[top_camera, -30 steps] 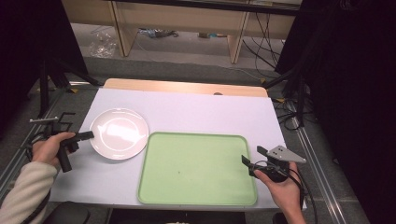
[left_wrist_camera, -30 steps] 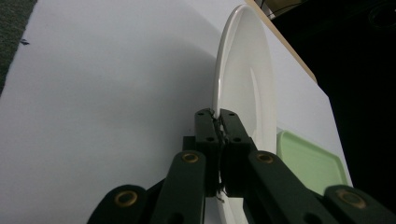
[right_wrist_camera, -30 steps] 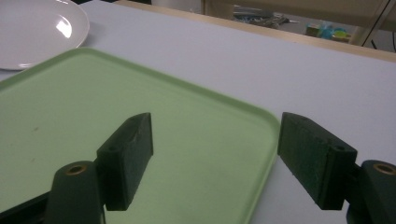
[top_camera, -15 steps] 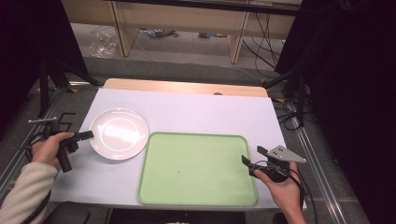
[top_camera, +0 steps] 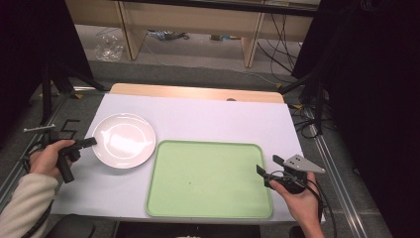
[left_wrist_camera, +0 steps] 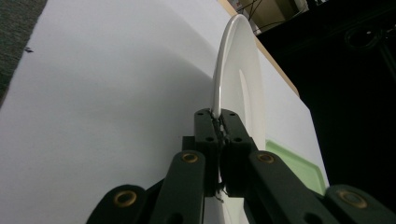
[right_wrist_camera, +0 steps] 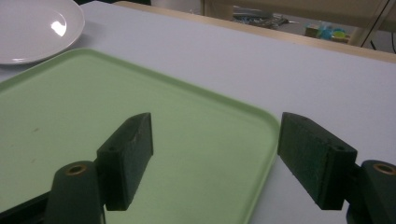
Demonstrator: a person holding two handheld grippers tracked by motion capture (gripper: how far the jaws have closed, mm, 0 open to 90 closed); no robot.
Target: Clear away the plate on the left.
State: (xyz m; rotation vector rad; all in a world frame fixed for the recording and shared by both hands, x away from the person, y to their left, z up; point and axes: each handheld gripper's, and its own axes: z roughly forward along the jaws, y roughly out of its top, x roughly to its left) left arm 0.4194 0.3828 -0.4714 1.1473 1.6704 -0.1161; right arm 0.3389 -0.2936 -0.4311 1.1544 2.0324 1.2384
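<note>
**Inspector A:** Left tongs [left_wrist_camera: 218,122] are pinching the rim of the white plate [top_camera: 124,140], jaws pressed together on its near-left edge. The plate is extending straight ahead of those tongs, away from the hand, and is resting on the white surface [top_camera: 208,119].

**Inspector B:** And the right tongs [right_wrist_camera: 215,156]?

**Inspector A:** Spread wide and holding nothing. They are hovering over the near-right corner of the green tray [top_camera: 208,178], with that corner lying between and just under the jaws.

**Inspector B:** Which relation is governing the coming move?

**Inspector A:** The tray is lying just beyond the plate's far edge, as measured from the left tongs, the two nearly touching. In my judgement, the plate is going onto the tray, so it is needing to travel forward along the line of the left tongs. The left hand [top_camera: 47,157] is the nearer one; the right tongs are sitting well apart from the plate, across the tray's long axis.

**Inspector B:** Risk?

**Inspector A:** A thin rim pinch; the plate may be tilting on lift.
</note>
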